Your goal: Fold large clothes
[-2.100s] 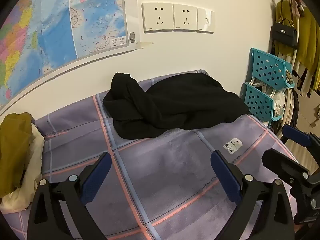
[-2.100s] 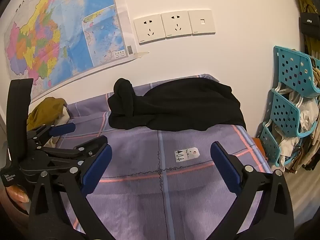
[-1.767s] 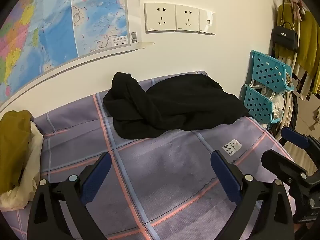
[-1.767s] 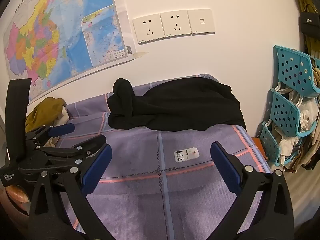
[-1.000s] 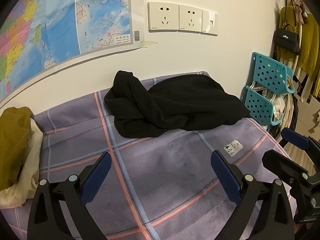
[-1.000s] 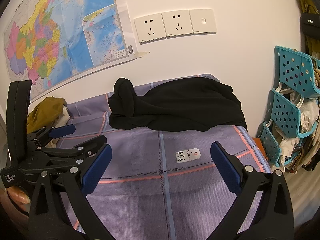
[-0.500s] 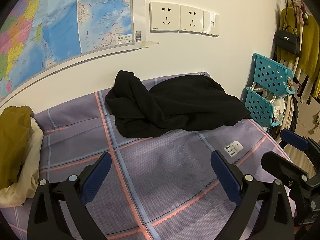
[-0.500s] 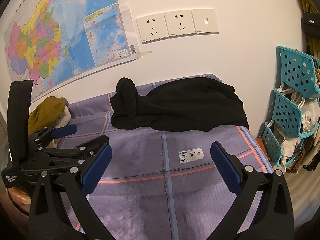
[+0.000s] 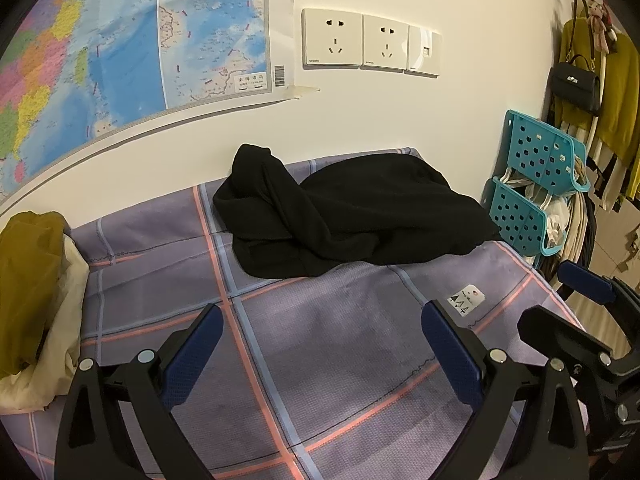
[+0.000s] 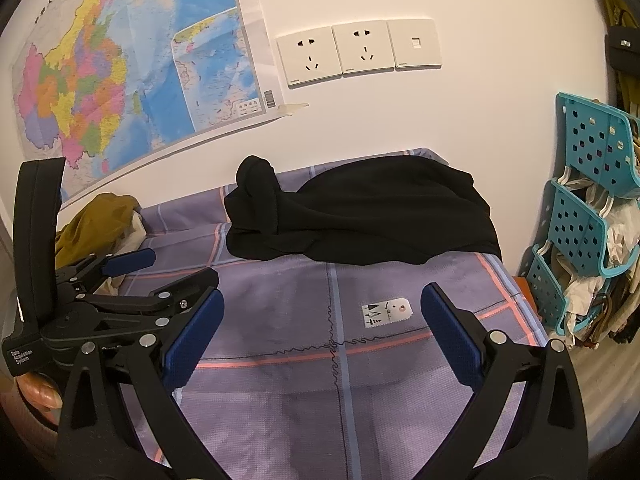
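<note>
Two hand-held grippers were in view, both with their blue-padded fingers spread wide apart and holding nothing. The left hand-held gripper point(image 9: 320, 356) hovered over the near part of a purple checked bed point(image 9: 340, 360), and the right hand-held gripper point(image 10: 320, 332) hovered beside it over the same cover. In each view the other gripper was cut off at the frame edge, so only part of its frame and one or two pads showed.

One black garment point(image 9: 344, 216) lay crumpled at the far end of the bed against the wall, well apart from both grippers and straight ahead of them. Its shape was hard to make out; one bunched part, possibly a sleeve or hood, rose at its left end. One white label point(image 10: 386, 311) lay on the cover between the garment and the right gripper's fingers.

One mustard and cream heap of cloth point(image 9: 32, 280) sat at the left edge of the bed, partly cut off. Three wall plates point(image 9: 370, 44) sat above the garment, beside one map point(image 9: 120, 52). Teal baskets point(image 10: 592, 216) stood stacked at the right, and their count was unclear.
</note>
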Demonstrator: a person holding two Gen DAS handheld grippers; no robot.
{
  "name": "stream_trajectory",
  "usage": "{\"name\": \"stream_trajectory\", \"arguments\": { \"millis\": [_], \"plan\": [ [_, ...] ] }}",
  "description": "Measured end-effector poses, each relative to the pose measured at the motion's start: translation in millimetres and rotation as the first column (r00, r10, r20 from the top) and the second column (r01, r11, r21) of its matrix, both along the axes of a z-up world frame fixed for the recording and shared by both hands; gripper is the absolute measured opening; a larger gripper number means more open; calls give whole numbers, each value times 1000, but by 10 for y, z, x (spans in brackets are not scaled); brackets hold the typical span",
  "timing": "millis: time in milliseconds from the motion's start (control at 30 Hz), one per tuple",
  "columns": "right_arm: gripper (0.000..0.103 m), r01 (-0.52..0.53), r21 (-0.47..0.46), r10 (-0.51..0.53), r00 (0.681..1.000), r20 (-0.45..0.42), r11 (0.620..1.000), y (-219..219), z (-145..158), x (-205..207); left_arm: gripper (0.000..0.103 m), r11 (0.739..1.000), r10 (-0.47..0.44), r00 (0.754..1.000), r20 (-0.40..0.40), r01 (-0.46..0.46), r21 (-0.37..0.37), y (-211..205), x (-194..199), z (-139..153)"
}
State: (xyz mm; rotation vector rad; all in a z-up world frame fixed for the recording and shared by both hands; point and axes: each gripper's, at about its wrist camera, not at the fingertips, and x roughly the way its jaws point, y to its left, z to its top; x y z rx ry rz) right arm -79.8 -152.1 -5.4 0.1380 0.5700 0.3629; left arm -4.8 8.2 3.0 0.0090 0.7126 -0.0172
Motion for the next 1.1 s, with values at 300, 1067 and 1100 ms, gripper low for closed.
{"name": "stream_trajectory", "arguments": {
  "millis": [300, 1067, 1100],
  "plan": [
    [97, -5, -3, 5, 1000, 1, 1000, 21, 1, 16, 96, 1000, 4, 1000, -4, -4, -3, 22, 12, 4],
    [97, -49, -12, 49, 999, 6, 999, 146, 51, 159, 96, 1000, 23, 999, -26, -23, -13, 146, 120, 6],
    [97, -51, -17, 51, 999, 9, 999, 157, 57, 166, 96, 1000, 23, 999, -27, -23, -15, 155, 129, 6]
  ]
}}
